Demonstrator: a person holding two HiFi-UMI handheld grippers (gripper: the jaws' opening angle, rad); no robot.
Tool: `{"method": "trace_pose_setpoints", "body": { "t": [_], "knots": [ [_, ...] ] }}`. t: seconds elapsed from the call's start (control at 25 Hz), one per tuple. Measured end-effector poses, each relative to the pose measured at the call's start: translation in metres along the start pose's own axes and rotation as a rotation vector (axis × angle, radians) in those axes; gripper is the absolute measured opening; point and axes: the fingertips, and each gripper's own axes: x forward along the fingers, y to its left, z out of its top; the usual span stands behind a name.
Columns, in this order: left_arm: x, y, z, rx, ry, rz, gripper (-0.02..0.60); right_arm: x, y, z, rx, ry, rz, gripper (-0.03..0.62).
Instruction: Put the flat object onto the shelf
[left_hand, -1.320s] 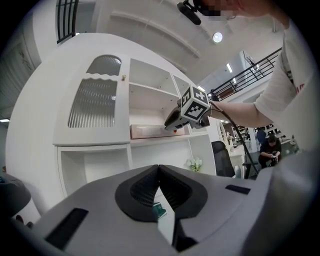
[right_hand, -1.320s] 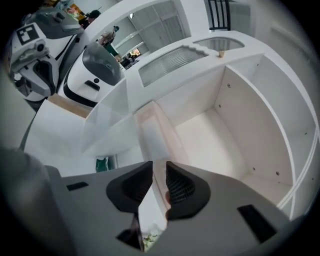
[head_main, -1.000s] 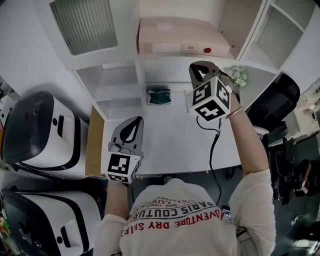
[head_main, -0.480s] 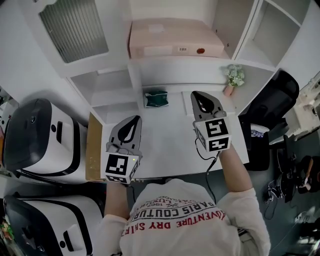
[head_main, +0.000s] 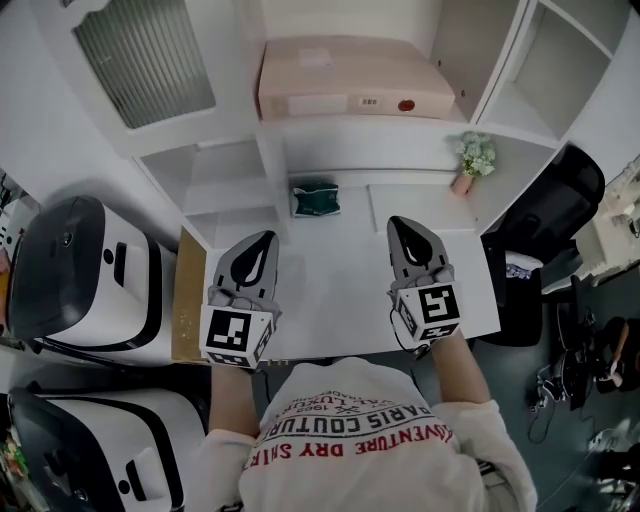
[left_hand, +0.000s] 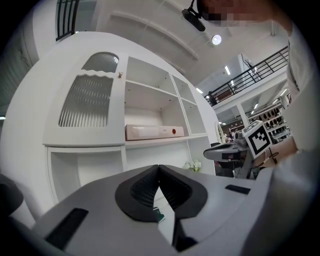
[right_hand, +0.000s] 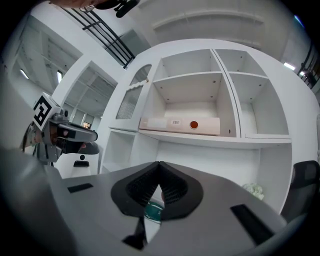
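Right gripper has dropped back from the white shelf unit, jaws pressed together, empty. Flat pale-pink cardboard box lies in its middle compartment; left gripper jaws also together, empty

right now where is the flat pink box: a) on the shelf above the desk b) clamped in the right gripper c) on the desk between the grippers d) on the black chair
A: the flat pink box lies on the shelf above the desk, while the left gripper and right gripper are both shut on nothing over the desk.
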Motion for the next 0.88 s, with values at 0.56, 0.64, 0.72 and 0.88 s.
{"method": "trace_pose_setpoints", "body": {
  "t": [0.56, 0.64, 0.72, 0.88],
  "knots": [
    [0.0, 0.002, 0.002, -0.019, -0.011, 0.017, 0.014, 0.008, 0.019, 0.016, -0.048, -0.039, 0.059, 0.026],
    [0.0, 0.001, 0.002, -0.019, -0.012, 0.017, 0.014, 0.007, 0.021, 0.017, -0.049, -0.043, 0.065, 0.026],
    [0.0, 0.0, 0.002, -0.019, -0.014, 0.017, 0.014, 0.006, 0.022, 0.019, -0.048, -0.049, 0.068, 0.026],
    [0.001, -0.004, 0.004, -0.017, -0.015, 0.014, 0.014, 0.006, 0.022, 0.02, -0.066, -0.043, 0.073, 0.026]
  ]
}}
